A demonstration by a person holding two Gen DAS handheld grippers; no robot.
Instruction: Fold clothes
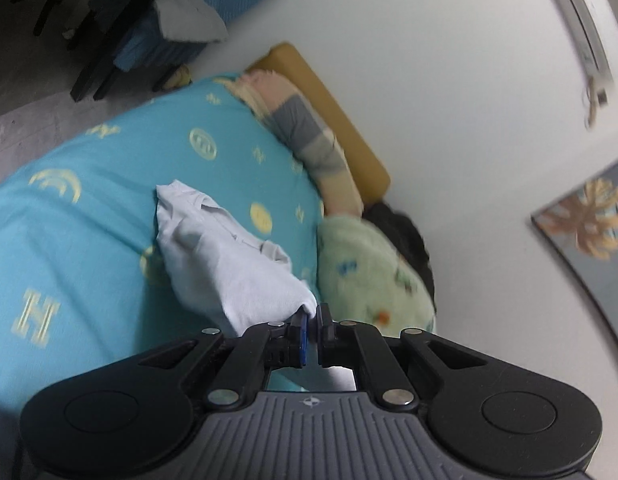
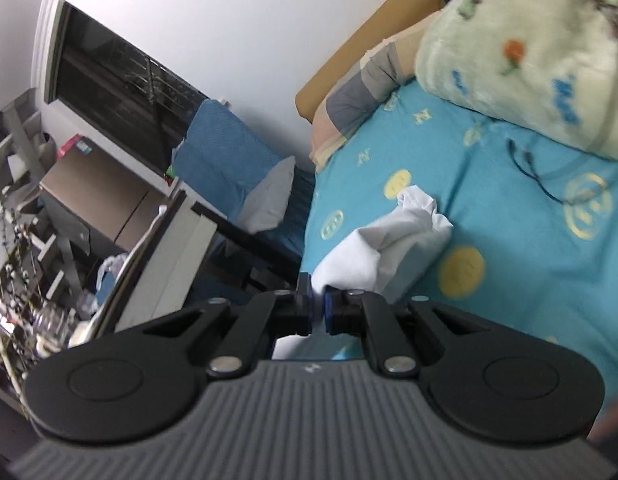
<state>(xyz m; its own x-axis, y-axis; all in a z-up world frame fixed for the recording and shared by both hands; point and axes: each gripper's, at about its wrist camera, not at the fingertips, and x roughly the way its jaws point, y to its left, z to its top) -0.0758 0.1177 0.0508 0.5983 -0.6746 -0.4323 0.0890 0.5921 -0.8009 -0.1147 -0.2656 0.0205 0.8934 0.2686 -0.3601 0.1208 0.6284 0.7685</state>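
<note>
A white garment (image 1: 225,256) hangs bunched over a bed with a turquoise patterned sheet (image 1: 89,208). My left gripper (image 1: 312,316) is shut on one edge of it, and the cloth trails away from the fingers toward the bed. In the right wrist view the same white garment (image 2: 389,244) runs from my right gripper (image 2: 318,300), which is shut on another edge, out over the turquoise sheet (image 2: 529,260). The garment is lifted and crumpled, its shape hidden in the folds.
A pale green fleece blanket (image 1: 373,272) lies at the head of the bed beside a striped pillow (image 1: 309,136) and a mustard headboard (image 1: 349,120). A black cable (image 2: 537,172) lies on the sheet. A blue chair (image 2: 225,168), desk and clutter stand left of the bed.
</note>
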